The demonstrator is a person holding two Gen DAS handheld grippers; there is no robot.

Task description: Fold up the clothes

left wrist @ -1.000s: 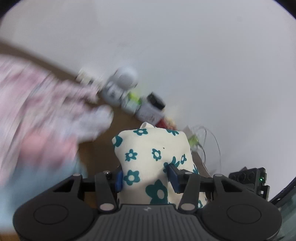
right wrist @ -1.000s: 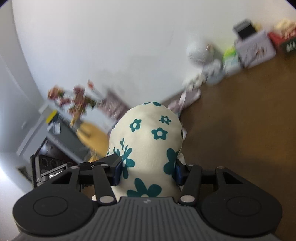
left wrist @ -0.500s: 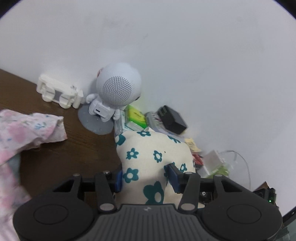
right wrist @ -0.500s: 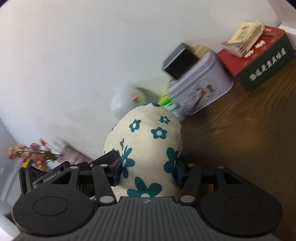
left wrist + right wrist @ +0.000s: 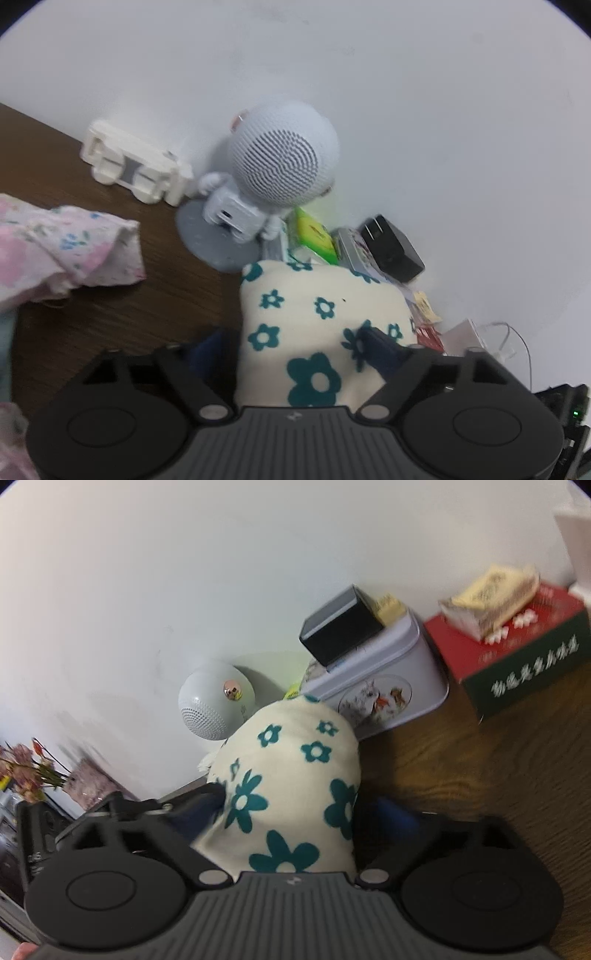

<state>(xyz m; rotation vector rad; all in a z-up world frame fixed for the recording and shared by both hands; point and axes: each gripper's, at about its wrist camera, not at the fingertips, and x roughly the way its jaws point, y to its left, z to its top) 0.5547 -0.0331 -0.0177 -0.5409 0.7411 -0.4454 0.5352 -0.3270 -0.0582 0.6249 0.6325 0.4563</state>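
On my left wrist view, the dark brown wood-grain surface (image 5: 110,306) has open room only in a narrow band between a crumpled pink floral garment (image 5: 66,251) at the left edge and the clutter along the white wall (image 5: 369,74). That pink cloth is cut off by the frame, so I cannot make out its full shape. Further right stand a cream plastic block-shaped holder (image 5: 133,170) and a white robot-shaped speaker with a round mesh head (image 5: 280,162) on a grey disc base, both close to the wall. My left gripper (image 5: 299,343) has its fingers clenched on the cream cotton cloth with teal flower print (image 5: 317,325), which bulges up between them and hides the things behind.

On the right wrist view, blurred dried flowers (image 5: 26,771) sit at the far left. My right gripper (image 5: 295,808) likewise grips the same cream cloth (image 5: 291,786), bunched into a rounded mound. Behind it are a pale metal tin with a painted oval (image 5: 384,686), a black box-shaped charger (image 5: 343,627) on top, and a red and green carton (image 5: 517,653), crowding the wall edge. Bare wood lies to the right.
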